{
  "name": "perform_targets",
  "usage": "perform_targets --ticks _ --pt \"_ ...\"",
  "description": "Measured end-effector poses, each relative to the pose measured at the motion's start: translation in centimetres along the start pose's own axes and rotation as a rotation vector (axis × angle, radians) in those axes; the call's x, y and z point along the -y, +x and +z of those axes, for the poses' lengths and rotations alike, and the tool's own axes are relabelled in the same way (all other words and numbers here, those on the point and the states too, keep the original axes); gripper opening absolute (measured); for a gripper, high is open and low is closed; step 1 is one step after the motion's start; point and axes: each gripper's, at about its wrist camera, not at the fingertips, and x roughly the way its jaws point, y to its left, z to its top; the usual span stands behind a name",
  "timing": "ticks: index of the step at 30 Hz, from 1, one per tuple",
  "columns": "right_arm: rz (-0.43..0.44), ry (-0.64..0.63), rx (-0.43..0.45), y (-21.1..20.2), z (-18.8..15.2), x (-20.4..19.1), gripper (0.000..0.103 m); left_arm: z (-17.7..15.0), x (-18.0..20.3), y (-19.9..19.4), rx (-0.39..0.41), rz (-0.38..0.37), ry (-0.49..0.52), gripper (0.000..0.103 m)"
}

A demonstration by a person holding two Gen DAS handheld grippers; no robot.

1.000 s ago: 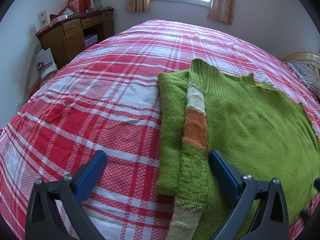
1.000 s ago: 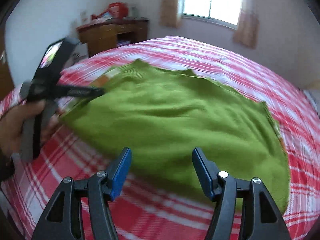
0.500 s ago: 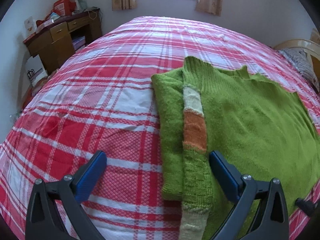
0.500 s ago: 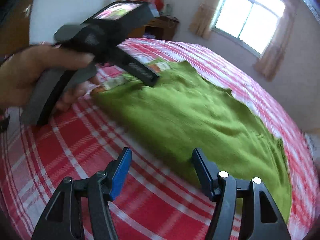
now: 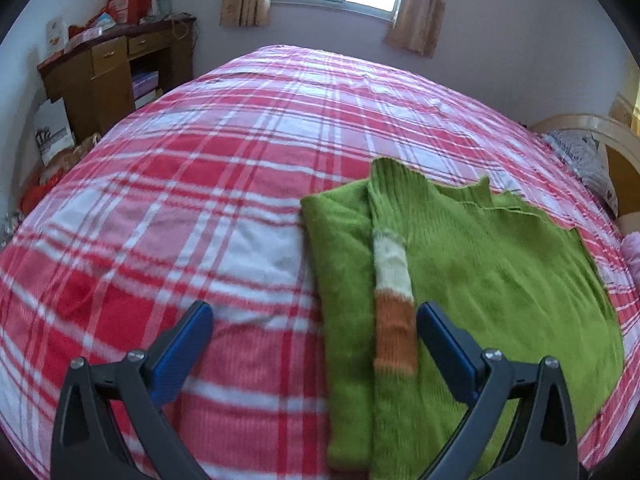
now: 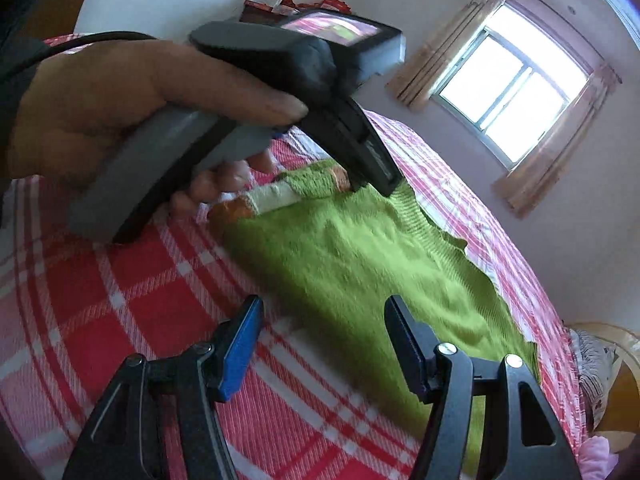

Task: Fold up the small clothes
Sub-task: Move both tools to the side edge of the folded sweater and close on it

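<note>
One green sweater (image 5: 500, 280), one striped sleeve (image 5: 394, 308) folded across it, is lying on the plaid bed (image 5: 200, 200), both hand-held grippers, left (image 5: 314, 344) and right (image 6: 322, 344), hovering spread, gripping nothing.

The left gripper (image 5: 314, 326) hangs with its jaws spread wide, gripping nothing. The right gripper (image 6: 322, 340) is likewise agape and empty. The left hand (image 6: 120, 108) clasps its handle.

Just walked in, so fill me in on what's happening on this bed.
A person with a claw in each hand is folding a green sweater on the plaid bedspread. One striped sleeve is already folded in over the body. The left claw hangs open above that sleeve, and the right claw is open over the sweater's near edge. Neither grips anything.
</note>
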Motion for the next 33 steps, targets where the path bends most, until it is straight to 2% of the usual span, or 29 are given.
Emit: perform_targets --ticks 13,22,24,29,31,33 --pt "-0.033 -0.058 -0.008 1.7 3.1 -2.3 0.064 1.5 0.8 2.0 -0.03 -0.008 0.082 0.103" --pt "-0.025 -0.042 -0.015 2.3 4.1 -2.3 0.063 1.6 0.7 1.9 -0.017 -0.068 0.07 0.089" --pt "-0.012 -0.037 -0.014 2.1 3.9 -2.3 0.058 1.6 0.6 1.9 -0.015 -0.079 0.063 0.084" --pt "-0.002 -0.077 -0.003 2.2 3.7 -2.7 0.042 1.7 0.3 2.0 -0.019 -0.106 0.035 0.08" --pt "-0.009 -0.09 0.0 2.0 3.7 -3.1 0.041 1.7 0.0 1.9 -0.017 -0.118 0.018 0.078" --pt "-0.008 -0.088 0.0 1.8 3.7 -3.3 0.04 1.7 -0.4 1.7 -0.008 -0.137 0.0 0.071"
